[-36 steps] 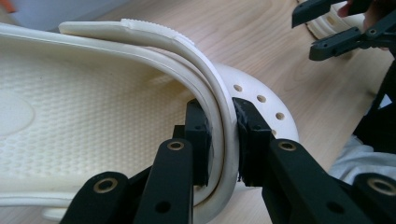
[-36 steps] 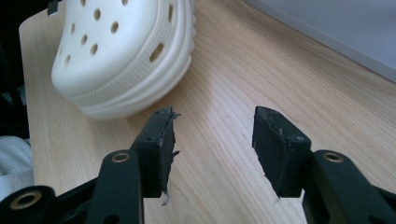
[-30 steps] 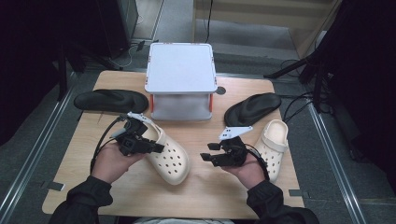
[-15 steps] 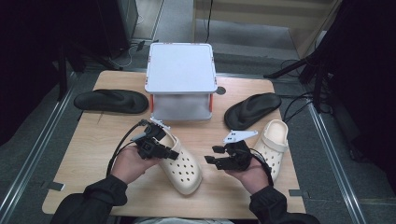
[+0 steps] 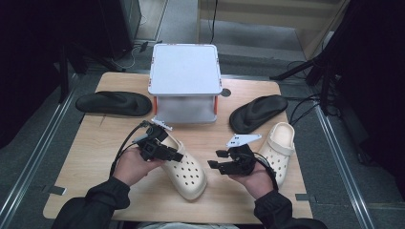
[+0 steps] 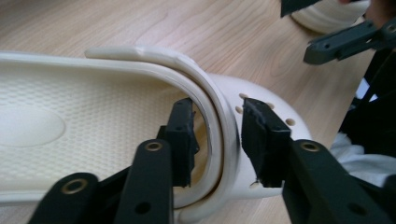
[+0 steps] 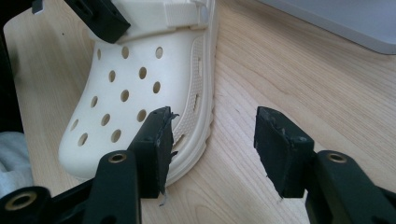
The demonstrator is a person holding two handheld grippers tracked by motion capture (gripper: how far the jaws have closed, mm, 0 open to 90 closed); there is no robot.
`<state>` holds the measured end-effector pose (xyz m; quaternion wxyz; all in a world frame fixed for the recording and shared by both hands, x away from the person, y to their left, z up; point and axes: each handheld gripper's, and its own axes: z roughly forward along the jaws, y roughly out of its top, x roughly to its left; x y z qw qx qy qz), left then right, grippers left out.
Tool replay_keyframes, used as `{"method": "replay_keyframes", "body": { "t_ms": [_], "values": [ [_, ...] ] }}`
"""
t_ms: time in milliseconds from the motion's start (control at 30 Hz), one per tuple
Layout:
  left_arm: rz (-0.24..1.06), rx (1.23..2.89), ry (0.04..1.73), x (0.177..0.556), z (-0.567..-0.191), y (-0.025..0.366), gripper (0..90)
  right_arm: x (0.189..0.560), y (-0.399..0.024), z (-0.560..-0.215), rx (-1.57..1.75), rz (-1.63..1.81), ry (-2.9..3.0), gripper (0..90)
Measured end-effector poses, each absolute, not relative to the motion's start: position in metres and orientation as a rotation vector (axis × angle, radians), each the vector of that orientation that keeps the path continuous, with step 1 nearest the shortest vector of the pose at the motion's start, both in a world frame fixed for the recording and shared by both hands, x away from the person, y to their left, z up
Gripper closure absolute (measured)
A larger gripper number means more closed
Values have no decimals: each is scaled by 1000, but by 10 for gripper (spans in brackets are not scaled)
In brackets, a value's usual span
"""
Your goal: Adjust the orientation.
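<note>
Two cream clogs lay on the table (image 5: 110, 138); the left claw (image 6: 217, 135), just opening, loosely straddled the near clog's (image 5: 186, 167) strap, the right claw (image 7: 212, 149) wide and empty, shelf (image 5: 185, 71) unloaded.

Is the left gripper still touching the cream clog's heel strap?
Apart. In the left gripper view the left gripper straddles the cream clog's strap, jaws just opened, with gaps showing beside both pads.

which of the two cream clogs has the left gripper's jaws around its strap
The cream clog near the table's middle, toe toward the person. The left gripper straddles its strap; its jaws have just been opening. The other clog lies beyond the right gripper, untouched.
</note>
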<state>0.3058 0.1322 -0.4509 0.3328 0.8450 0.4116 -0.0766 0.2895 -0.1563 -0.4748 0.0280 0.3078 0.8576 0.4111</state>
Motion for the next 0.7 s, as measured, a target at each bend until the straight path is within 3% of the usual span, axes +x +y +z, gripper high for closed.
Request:
{"method": "replay_keyframes", "body": {
  "t_ms": [267, 600, 700],
  "values": [
    [-104, 2208, 1031, 307, -426, 146, 602, 280, -152, -470, 978, 1300, 2631, 484],
    [-25, 2253, 1002, 343, -425, 166, 880, 254, -136, -469, 951, 1319, 2631, 529],
    [-30, 2286, 982, 357, -431, 165, 900, 247, -129, -473, 980, 1353, 2659, 624]
  ]
}}
